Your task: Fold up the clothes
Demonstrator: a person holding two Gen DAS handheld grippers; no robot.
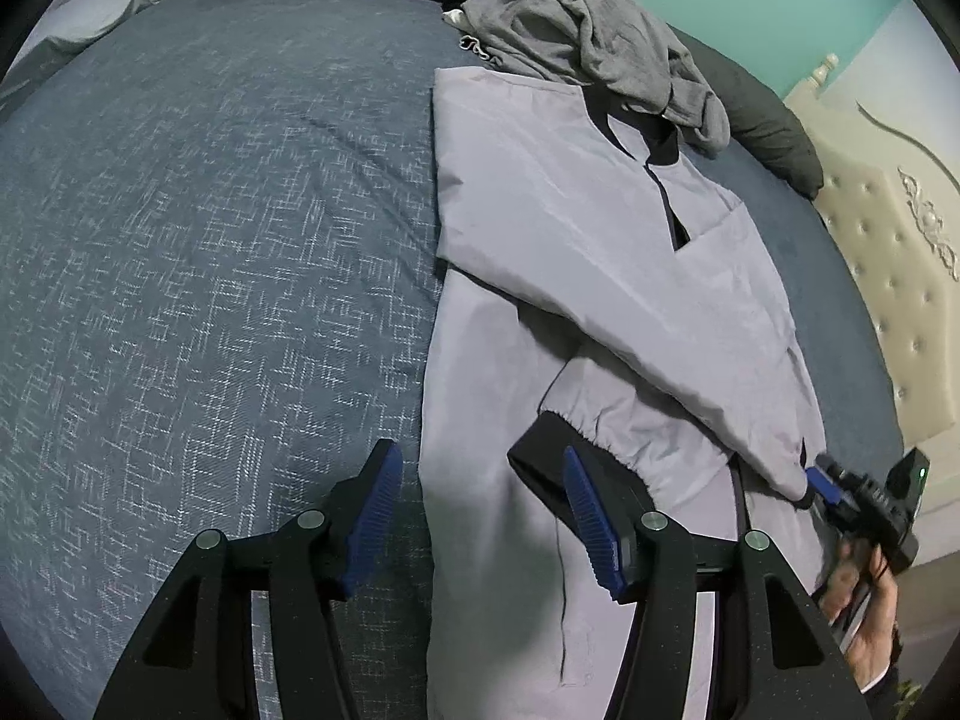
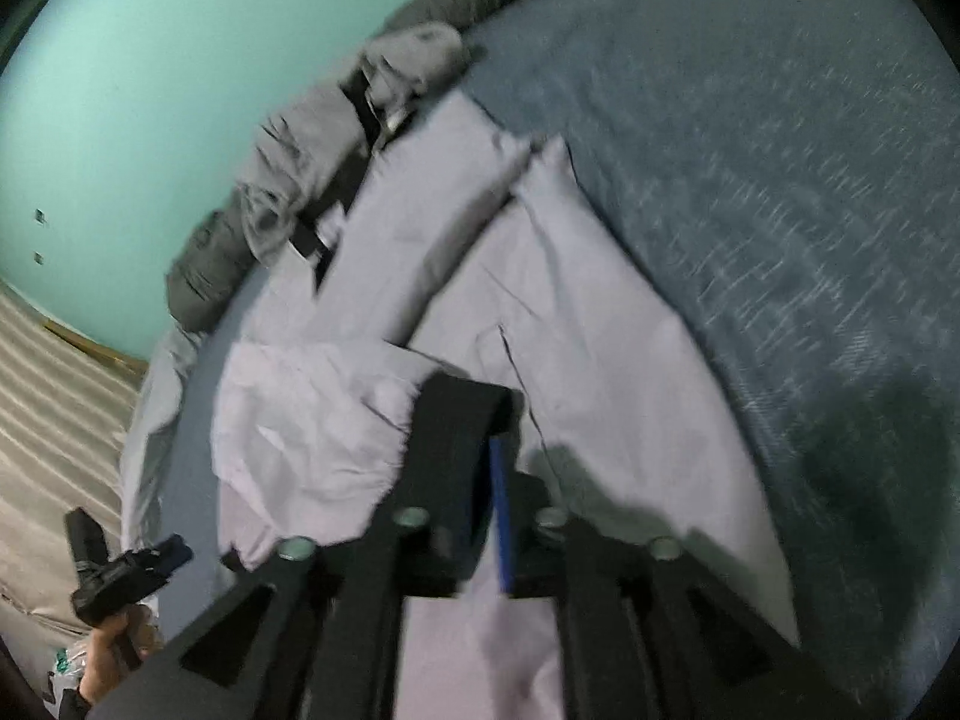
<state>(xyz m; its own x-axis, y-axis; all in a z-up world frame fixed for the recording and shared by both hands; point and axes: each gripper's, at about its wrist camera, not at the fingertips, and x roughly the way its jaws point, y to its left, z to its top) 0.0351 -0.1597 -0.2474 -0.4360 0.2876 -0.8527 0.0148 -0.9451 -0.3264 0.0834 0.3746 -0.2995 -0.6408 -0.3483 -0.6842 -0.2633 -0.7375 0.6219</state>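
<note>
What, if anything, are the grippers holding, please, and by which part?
The right gripper grips the jacket by its black sleeve cuff; the left gripper is open, holding nothing.

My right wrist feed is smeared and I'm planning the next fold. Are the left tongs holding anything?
Observer: No. In the left wrist view the left tongs are open and empty, over the near edge of the lilac jacket.
Operator: Is there anything close for them to grab?
Observer: Yes. A black elastic cuff lies on the jacket right under their right finger.
</note>
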